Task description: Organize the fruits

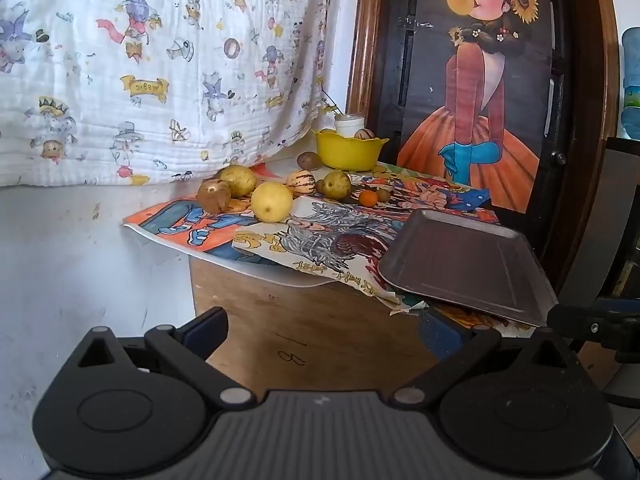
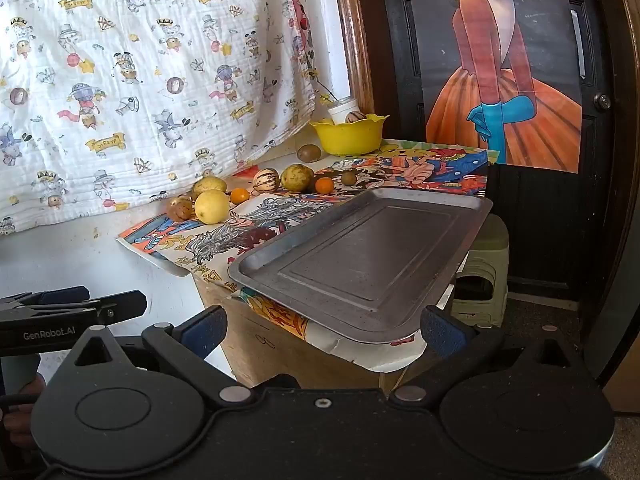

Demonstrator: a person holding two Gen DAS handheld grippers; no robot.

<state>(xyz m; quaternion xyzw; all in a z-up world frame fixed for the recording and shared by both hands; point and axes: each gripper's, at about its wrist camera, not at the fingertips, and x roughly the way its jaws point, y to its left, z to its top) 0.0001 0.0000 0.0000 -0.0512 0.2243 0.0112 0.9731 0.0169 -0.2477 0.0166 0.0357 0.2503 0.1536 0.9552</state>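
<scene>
Fruits sat in a loose row along the tabletop's far edge: lemon (image 1: 271, 201) firm and round, likely to roll, so grip it across the middle. Small orange (image 2: 324, 185) was light and squashable. Metal tray (image 2: 360, 256) overhung the near right corner, empty. Left hand-held gripper (image 1: 322, 332) and right hand-held gripper (image 2: 324, 330) both gaped wide, empty. Only the right view showed a second orange (image 2: 239, 195) and the stool (image 2: 482, 276).
</scene>
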